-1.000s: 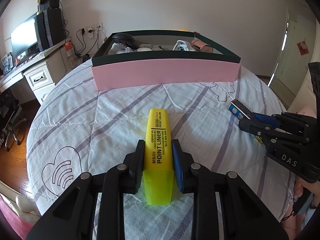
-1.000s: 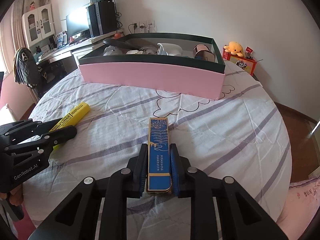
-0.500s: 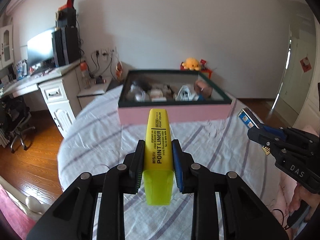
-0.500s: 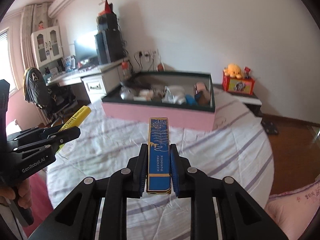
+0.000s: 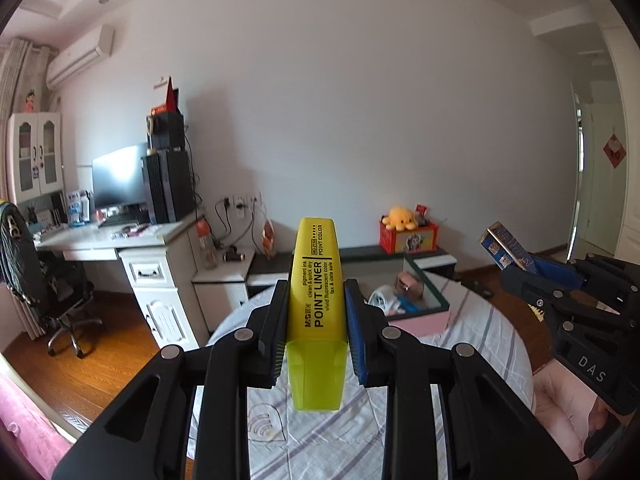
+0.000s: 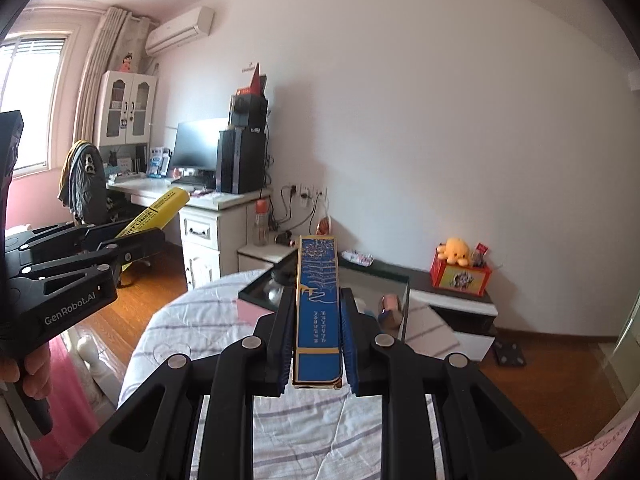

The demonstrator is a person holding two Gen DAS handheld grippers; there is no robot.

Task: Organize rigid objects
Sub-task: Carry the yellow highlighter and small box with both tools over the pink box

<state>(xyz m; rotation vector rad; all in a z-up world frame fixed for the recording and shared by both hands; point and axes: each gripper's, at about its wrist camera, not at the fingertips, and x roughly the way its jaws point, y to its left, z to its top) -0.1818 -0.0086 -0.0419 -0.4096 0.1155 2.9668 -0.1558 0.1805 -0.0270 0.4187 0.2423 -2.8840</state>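
My left gripper [image 5: 316,300] is shut on a yellow highlighter [image 5: 317,280] and holds it high above the bed. My right gripper [image 6: 317,312] is shut on a flat blue box with gold print [image 6: 317,300], also raised. The pink box with a dark green rim [image 5: 432,312] sits on the bed below and ahead of both, holding several small items. In the left wrist view the right gripper [image 5: 520,268] shows at the right with the blue box [image 5: 505,246]. In the right wrist view the left gripper [image 6: 136,236] shows at the left with the highlighter [image 6: 164,210].
The round bed with a white striped cover [image 5: 472,344] lies below. A white desk with a monitor and computer tower [image 5: 160,248] stands left. A low cabinet with a red box and yellow plush [image 6: 460,272] stands by the far wall. Wooden floor surrounds the bed.
Both grippers have risen well above the bed with their objects, and the views have tilted up. The pink box now looks smaller and lower.
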